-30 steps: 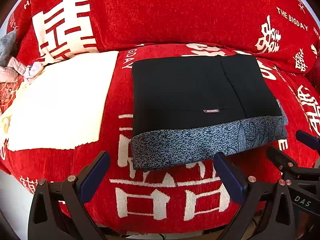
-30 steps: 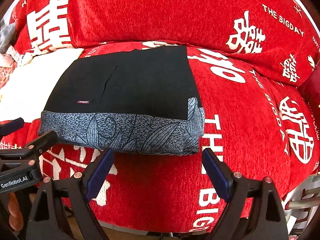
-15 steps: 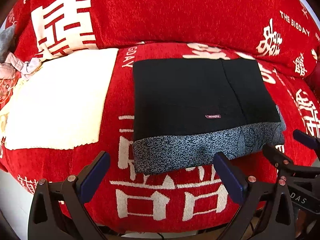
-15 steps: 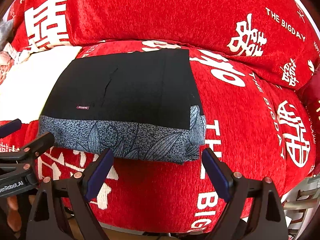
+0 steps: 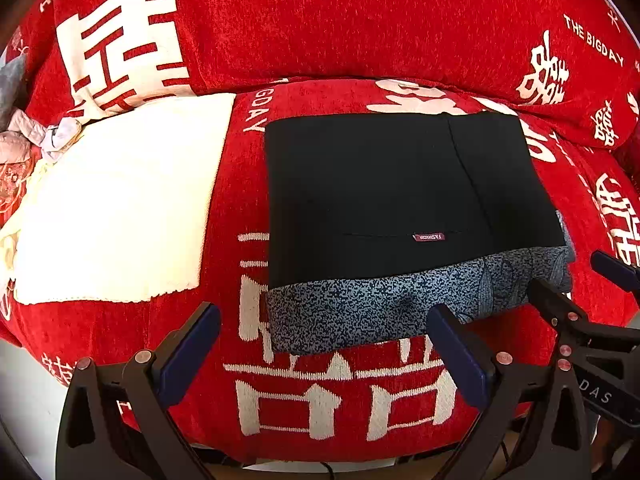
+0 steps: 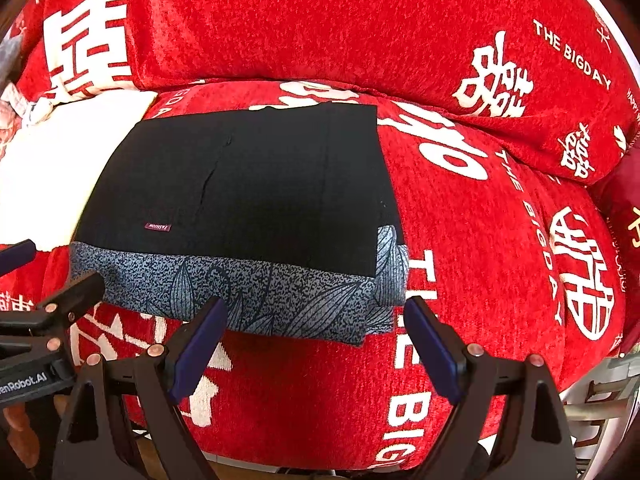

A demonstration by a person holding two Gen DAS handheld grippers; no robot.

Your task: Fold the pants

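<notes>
Pants [image 5: 400, 208] lie folded on the red sofa seat [image 5: 320, 392], twelve o'clock of both gaping, empty tongs [image 5: 324, 352] [image 6: 312, 344]. Only the left view shows the whole cream cloth [image 5: 116, 208] at nine o'clock.

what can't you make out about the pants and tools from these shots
- Layers inside the folded pants: both views, hidden under the black top layer.
- Sofa beneath the pants: covered.
- Pile of clothes: left view, cut by the edge.
- Left tool and right tool, both open: handles out of frame.
</notes>
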